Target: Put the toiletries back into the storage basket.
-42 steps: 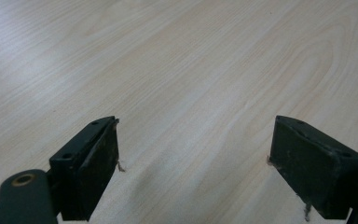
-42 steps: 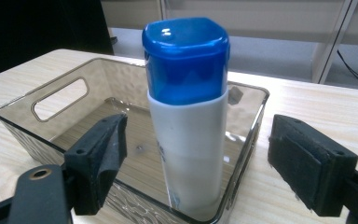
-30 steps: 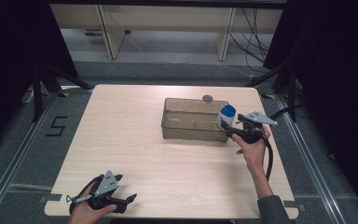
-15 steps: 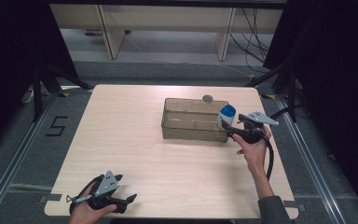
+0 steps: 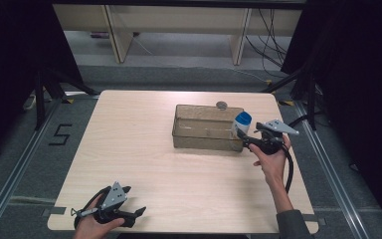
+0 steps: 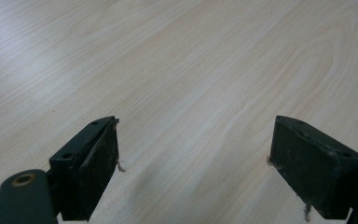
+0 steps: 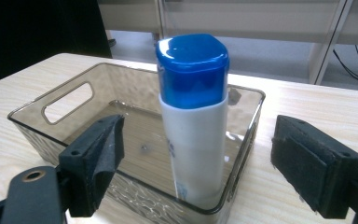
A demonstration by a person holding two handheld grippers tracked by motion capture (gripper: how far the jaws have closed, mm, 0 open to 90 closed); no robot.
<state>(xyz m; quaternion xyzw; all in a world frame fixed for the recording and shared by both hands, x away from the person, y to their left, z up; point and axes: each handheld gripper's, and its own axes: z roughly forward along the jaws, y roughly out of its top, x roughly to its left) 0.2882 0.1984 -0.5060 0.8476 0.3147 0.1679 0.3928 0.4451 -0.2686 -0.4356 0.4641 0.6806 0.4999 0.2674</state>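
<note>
A white bottle with a blue cap (image 5: 241,123) (image 7: 193,126) stands upright inside a smoky clear plastic bin (image 5: 204,141) (image 7: 51,100), at the bin's right end. My right gripper (image 5: 243,140) (image 7: 198,140) is open at that end of the bin. Its jaws stand wide on either side of the bottle and touch nothing. My left gripper (image 5: 135,217) (image 6: 193,154) is open too, low over bare wood near the table's front left edge, with nothing between its jaws.
A small round grey object (image 5: 222,105) lies on the table just behind the bin. The light wooden table (image 5: 129,149) has dark floor around it, and shelving legs and cables stand behind it.
</note>
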